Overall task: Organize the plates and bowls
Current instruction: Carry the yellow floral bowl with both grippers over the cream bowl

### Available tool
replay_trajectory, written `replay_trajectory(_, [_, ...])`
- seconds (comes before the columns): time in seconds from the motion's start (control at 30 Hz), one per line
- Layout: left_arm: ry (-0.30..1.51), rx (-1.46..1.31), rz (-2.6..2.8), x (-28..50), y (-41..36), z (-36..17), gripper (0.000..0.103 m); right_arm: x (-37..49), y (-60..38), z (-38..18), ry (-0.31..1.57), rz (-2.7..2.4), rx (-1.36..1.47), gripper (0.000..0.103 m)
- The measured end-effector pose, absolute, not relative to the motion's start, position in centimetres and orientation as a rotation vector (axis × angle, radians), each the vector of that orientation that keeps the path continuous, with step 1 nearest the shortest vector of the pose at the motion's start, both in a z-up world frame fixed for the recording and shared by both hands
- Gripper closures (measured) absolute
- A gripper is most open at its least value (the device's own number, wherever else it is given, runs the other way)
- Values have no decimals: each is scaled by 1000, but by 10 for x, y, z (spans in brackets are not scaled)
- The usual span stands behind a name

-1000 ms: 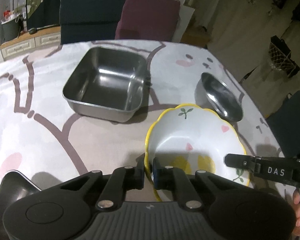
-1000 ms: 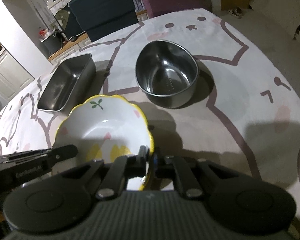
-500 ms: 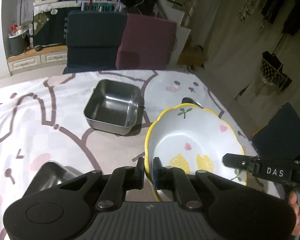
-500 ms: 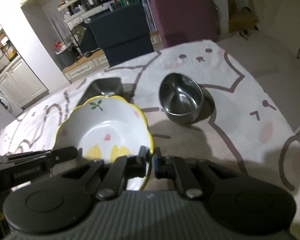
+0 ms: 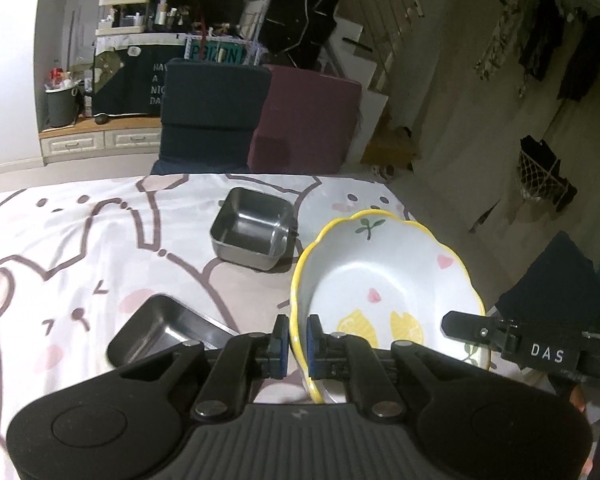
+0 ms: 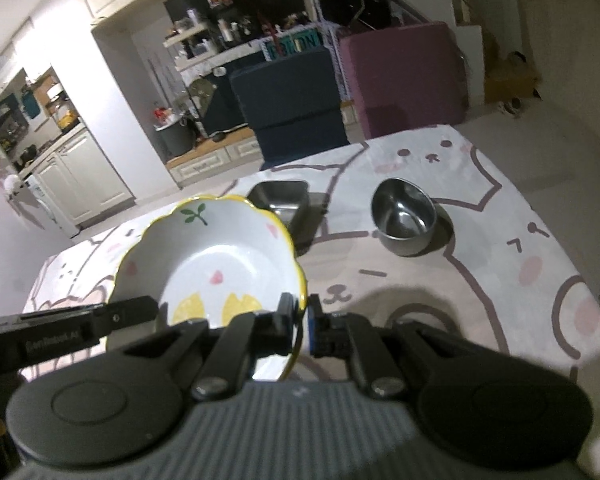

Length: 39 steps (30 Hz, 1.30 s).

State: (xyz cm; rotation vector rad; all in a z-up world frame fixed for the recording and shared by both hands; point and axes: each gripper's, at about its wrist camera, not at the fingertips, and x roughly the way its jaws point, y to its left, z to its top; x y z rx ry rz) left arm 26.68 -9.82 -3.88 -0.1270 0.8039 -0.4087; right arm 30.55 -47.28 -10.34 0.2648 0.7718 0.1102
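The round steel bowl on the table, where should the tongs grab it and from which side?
Judging by its shape, grip the thin upper rim of the round steel bowl, one finger inside and one outside, coming down from above. It stands upright and open, with bare cloth around it; its curved wall offers no flat sides.

sq tin [image 5: 252, 227] behind tray [image 5: 162, 334] | bowl [image 5: 384, 284] right, above cloth [image 5: 60, 248]

left gripper [image 5: 298, 338] clamped on bowl [image 5: 384, 280] rim, right gripper [image 6: 302, 320] clamped on opposite rim, both angled downward, fingertips visible at right edge
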Motion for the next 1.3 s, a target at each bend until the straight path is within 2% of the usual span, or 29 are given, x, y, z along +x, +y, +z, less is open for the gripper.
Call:
replay_trajectory(0.27, [828,-164,-371,227,-81,-49,94,275,-456,-109,775,154,211,95])
replay_trajectory(0.67, [921,-210,-371,191,-74,-98,93,255,-445,-133,869,169,154,95])
replay_trajectory(0.93, [1002,-248,-394,191,-87,-134,93,246,-443,-141,922,120,67,95])
replay_trajectory(1.3, [1042,-200,-397,203,-101,-154,88,252,-443,-155,961,93,2,95])
